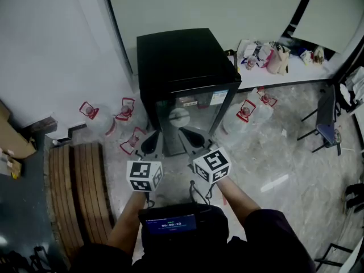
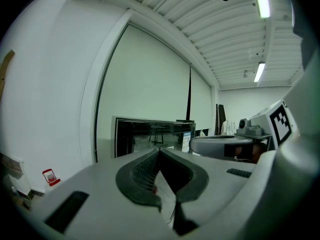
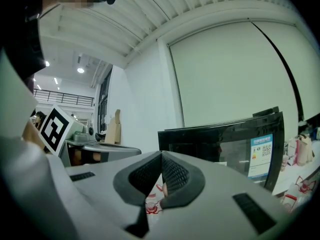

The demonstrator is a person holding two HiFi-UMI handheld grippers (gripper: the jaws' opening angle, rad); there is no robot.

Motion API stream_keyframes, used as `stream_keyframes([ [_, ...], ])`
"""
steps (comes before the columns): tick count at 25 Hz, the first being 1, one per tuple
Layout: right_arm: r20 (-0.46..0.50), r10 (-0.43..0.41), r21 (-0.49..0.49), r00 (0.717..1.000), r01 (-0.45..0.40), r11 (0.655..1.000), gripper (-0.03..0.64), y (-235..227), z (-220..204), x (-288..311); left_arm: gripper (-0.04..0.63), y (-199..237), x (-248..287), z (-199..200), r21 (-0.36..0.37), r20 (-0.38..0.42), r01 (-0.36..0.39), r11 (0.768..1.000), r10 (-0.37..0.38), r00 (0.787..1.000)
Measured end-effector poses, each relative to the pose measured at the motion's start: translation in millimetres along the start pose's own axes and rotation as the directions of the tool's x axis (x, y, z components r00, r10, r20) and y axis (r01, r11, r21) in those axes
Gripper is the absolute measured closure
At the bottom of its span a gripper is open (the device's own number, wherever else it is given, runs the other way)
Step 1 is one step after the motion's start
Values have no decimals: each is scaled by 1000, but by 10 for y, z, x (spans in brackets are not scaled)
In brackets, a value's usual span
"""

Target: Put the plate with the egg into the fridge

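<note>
The left tongs point(image 2: 160, 150) and right tongs point(image 3: 161, 155) are closed and empty, held level side by side before the black fridge point(image 1: 182, 67). Behind its shut glass door we see a pale disc, probably the plate point(image 1: 179, 116); we cannot make out the egg. We judge the job nearly done. Red-handled water jugs point(image 1: 125, 111) flank the fridge, blocking nothing.

Pale marbled floor point(image 1: 273, 158), bearing a black fridge point(image 1: 182, 67) set upright against the wall. Left of the fridge: three clear water jugs point(image 1: 125, 110) with red handles, near one another. Further left of the fridge, nearer the camera: slatted wooden panel point(image 1: 79, 192), flat on the floor. Just right of the fridge: two more such jugs. Well right of the fridge: dark chair point(image 1: 327, 118). Behind and right of the fridge: low white ledge point(image 1: 296, 77) holding bags point(image 1: 267, 56).
</note>
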State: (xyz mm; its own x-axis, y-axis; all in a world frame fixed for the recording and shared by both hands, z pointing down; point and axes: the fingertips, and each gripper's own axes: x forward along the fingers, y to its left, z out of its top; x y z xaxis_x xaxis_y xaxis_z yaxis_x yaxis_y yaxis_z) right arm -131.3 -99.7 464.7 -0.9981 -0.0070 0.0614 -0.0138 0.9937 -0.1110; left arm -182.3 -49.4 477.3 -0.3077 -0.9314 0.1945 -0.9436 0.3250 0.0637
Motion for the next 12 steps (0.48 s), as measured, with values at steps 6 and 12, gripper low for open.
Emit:
stream_keyframes([
  [6,7,-7,3,1000,7,1000,611,-31,20,-38,584,-53,19,3,3,1,6,1000,-6,1000],
  [12,10,-10,8,1000,10,1000,611,-78,32,-70,584,-100,42,15,2,5,8,1000,-8,1000],
])
